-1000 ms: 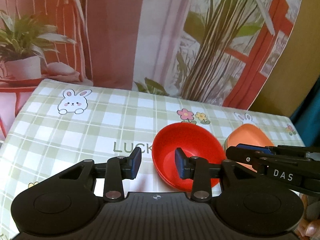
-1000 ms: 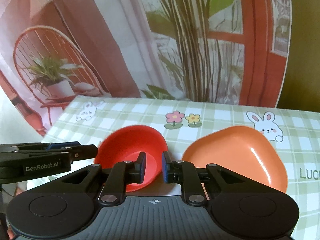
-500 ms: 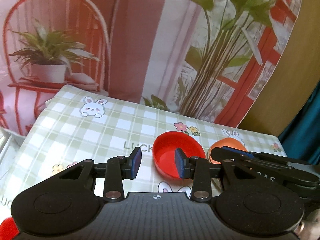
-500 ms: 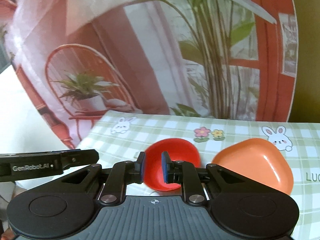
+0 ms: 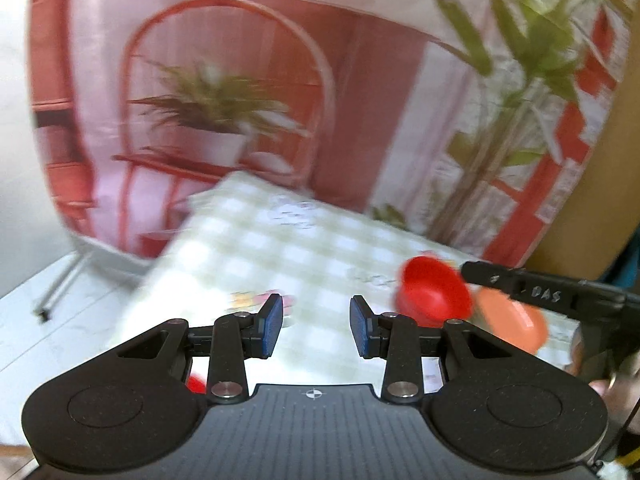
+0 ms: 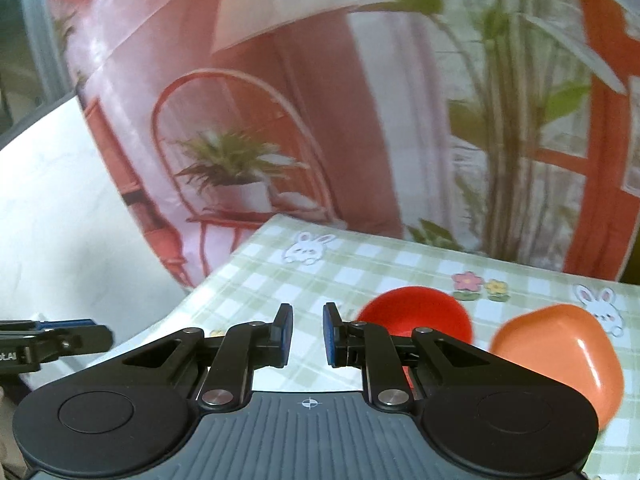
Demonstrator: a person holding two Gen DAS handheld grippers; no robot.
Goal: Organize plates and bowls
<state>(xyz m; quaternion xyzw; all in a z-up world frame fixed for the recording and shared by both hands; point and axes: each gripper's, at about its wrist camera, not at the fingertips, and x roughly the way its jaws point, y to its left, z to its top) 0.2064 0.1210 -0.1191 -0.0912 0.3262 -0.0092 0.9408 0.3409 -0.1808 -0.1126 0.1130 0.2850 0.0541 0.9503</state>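
Observation:
A red bowl and an orange plate sit side by side on the green checked tablecloth. My right gripper hangs to the left of the bowl with a narrow gap between its pads, holding nothing. In the blurred left wrist view the red bowl and orange plate lie at the right. My left gripper is open and empty, left of the bowl, above the table. A small red thing peeks out below its left finger.
A printed backdrop with a chair, plants and a red window stands behind the table. The table's left edge drops to a white floor. The right gripper's fingers reach in beside the bowl.
Both grippers have pulled back and swung left, away from the bowl and plate, which now look smaller. The right gripper has opened slightly. The left wrist view is motion-blurred.

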